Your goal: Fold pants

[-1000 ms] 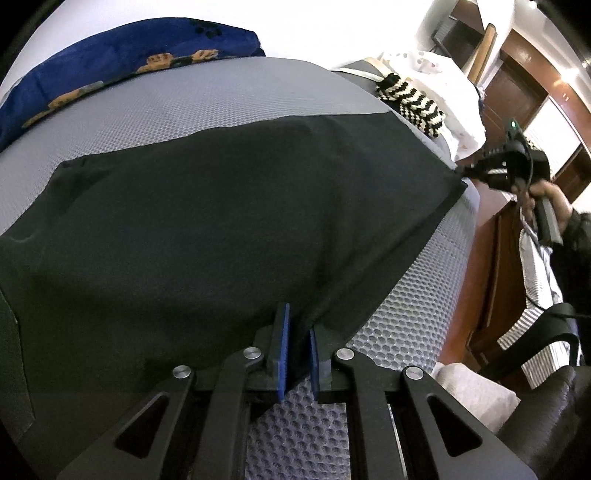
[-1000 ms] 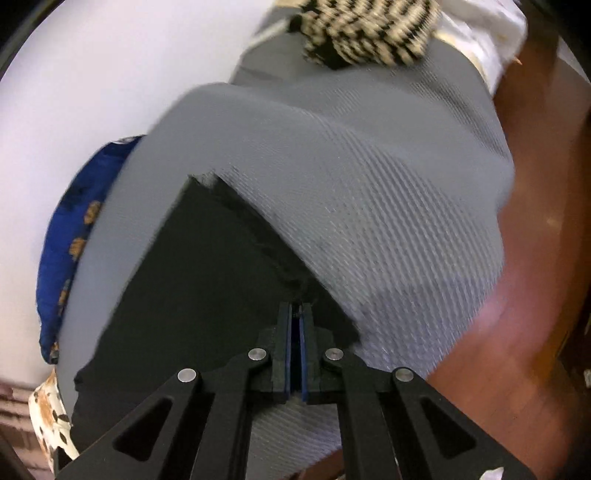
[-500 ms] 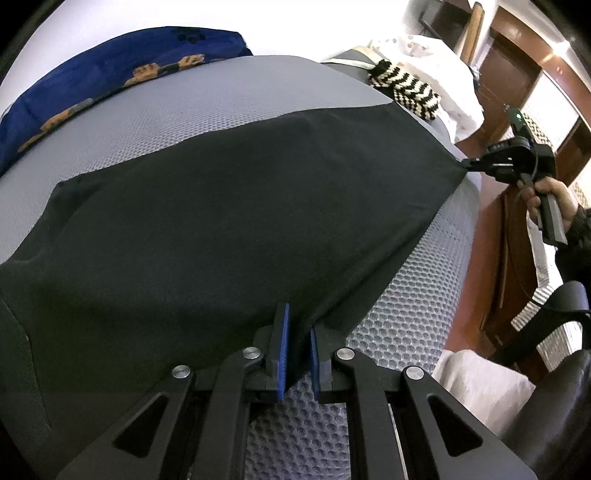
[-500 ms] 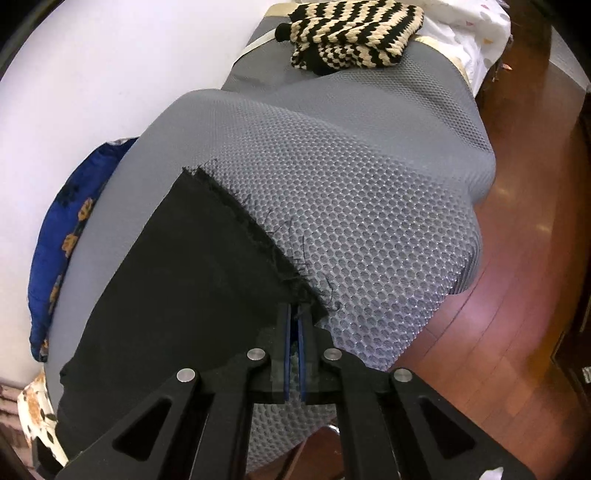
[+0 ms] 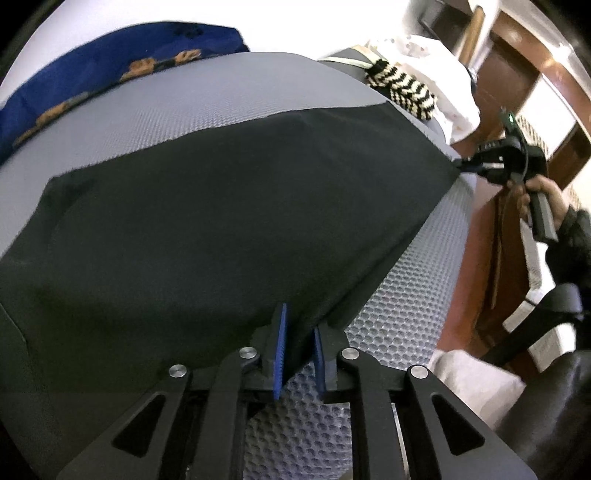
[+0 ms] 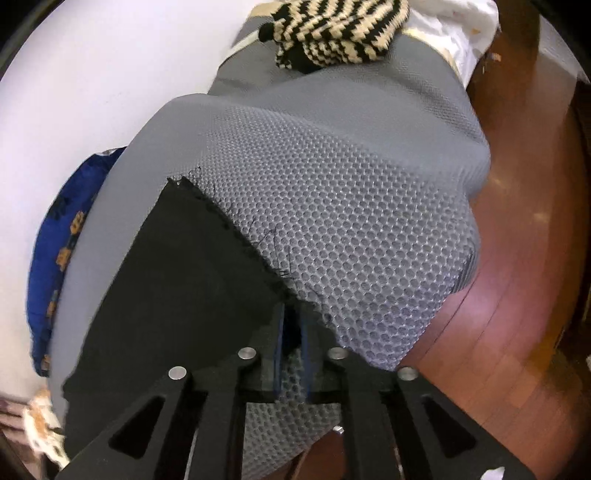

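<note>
Grey mesh bed cover (image 5: 399, 295) fills both views; the black pants (image 5: 221, 221) lie spread flat over it, running from the near left to the far right edge.

Change since the previous frames: the cloth, which sagged with a slack fold in the middle a second ago, now lies drawn flat between the two holds, its near edge a straight line. The frayed hem (image 6: 236, 229) sits squarely across the mesh in the right wrist view.

Blue patterned pillow (image 5: 110, 74) at the far left and striped knit item (image 6: 332, 29) at the far end are well apart from the pants (neither is in the way).

Left gripper (image 5: 297, 347): pads now slightly apart, with the near edge of the pants still lying between them; the grip looks to be slackening. Right gripper (image 6: 291, 339): half a second ago pressed tight on the hem corner, now parted by a narrow gap, cloth still between.

Judgement: the spreading step is finished and both holds are being let go. The fold itself has not yet begun; next would be a fresh grasp to carry one end over the other.
</note>
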Available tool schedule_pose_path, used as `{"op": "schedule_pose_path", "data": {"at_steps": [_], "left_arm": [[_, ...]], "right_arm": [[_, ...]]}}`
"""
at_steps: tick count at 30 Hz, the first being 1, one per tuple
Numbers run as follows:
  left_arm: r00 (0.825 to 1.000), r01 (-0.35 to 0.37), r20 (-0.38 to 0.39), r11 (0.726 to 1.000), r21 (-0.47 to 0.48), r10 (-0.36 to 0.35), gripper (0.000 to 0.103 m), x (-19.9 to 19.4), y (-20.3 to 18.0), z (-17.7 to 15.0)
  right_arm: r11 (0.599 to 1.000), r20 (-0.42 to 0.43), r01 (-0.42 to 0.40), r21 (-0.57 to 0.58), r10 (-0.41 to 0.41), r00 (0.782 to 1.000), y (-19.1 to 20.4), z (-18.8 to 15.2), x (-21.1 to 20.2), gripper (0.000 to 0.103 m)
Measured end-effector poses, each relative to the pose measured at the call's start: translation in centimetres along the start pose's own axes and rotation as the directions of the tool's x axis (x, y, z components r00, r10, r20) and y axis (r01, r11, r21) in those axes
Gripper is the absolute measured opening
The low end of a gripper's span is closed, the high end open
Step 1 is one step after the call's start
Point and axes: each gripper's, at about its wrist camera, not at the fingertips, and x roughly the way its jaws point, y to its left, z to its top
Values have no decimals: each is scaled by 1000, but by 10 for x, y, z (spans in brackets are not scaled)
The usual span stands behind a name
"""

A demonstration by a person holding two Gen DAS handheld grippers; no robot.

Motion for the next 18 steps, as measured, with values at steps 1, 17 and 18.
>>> {"op": "schedule_pose_path", "data": {"at_steps": [1, 17, 18], "left_arm": [[1000, 17, -3, 1000, -13, -17, 26, -1, 2, 1], [979, -106, 141, 956, -275, 149, 72, -47, 75, -8], [976, -120, 141, 953, -277, 164, 72, -47, 77, -9]], "right_arm": [[1000, -5, 1, -2, -1, 1000, 0, 1, -2, 23], [858, -194, -266, -440, 198, 961, 201, -15, -1, 32], [818, -263, -320, -478, 215, 941, 230, -25, 12, 32]]}}
